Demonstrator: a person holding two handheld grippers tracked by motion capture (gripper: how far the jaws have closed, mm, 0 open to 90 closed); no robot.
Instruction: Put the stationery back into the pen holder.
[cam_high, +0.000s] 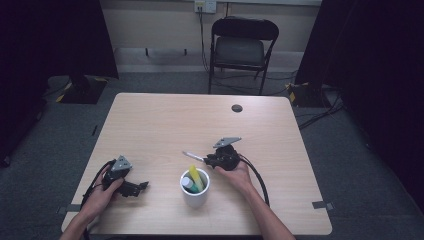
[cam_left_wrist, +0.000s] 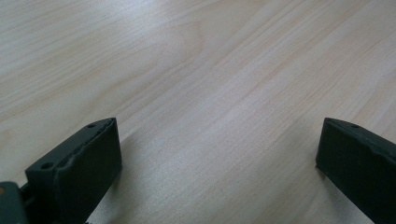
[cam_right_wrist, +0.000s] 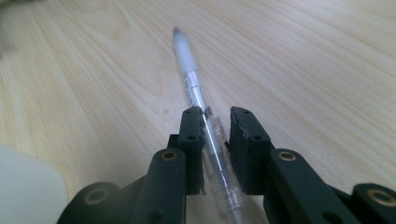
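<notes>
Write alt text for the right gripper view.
The right gripper is closed around a clear pen lying on a light wooden table, its white grip end pointing away from the camera. A white cup's rim shows at the lower left corner.

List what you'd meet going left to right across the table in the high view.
Left tongs → white cup with markers → right tongs on a clear pen.
</notes>
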